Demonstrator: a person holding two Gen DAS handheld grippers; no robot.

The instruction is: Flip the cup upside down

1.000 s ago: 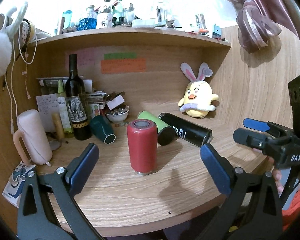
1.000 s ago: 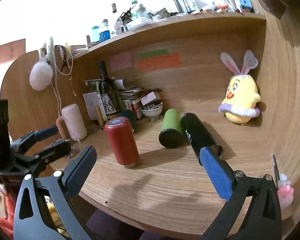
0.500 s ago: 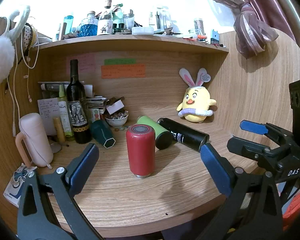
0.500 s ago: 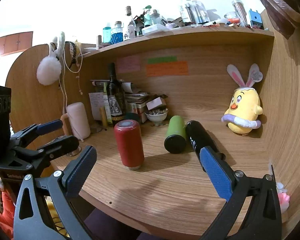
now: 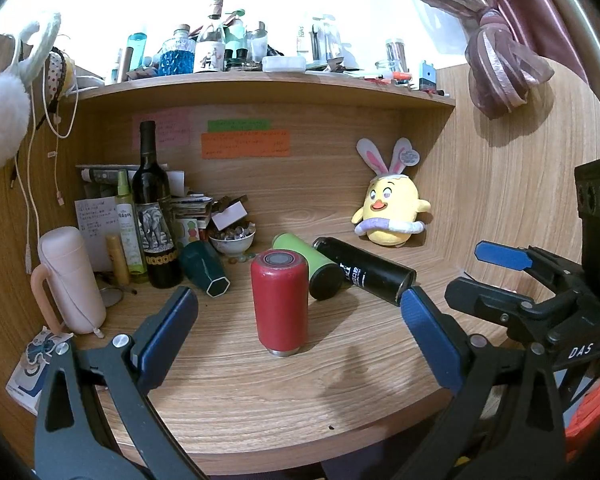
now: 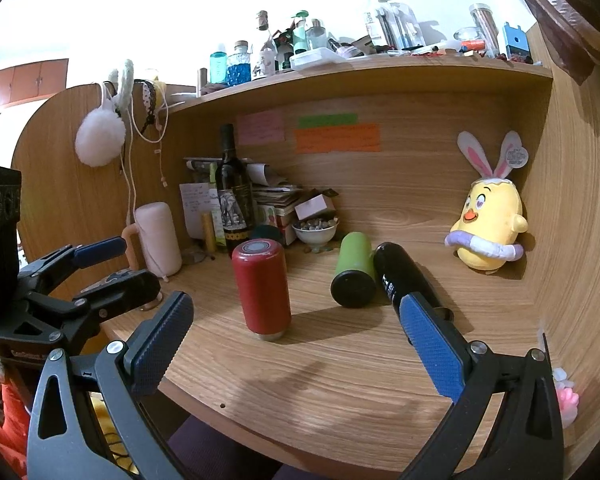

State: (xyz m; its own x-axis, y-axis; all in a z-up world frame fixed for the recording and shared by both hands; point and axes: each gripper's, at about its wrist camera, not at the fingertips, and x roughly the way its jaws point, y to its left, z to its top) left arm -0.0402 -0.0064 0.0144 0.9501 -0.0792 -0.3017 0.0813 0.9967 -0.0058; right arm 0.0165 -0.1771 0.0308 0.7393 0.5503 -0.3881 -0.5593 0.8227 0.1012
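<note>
Both claws gape empty; the left gripper should close squarely around the red cup standing just ahead, right gripper idle.

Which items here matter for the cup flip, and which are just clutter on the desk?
Job:
red cup, standing on the desk
left gripper, open
right gripper, open

Clutter:
green cup, lying down
black cup, lying down
teal cup
wine bottle
bowl
pink mug
plush chick

Left claw, right claw: black frames, blue textured pads, silver screws.
</note>
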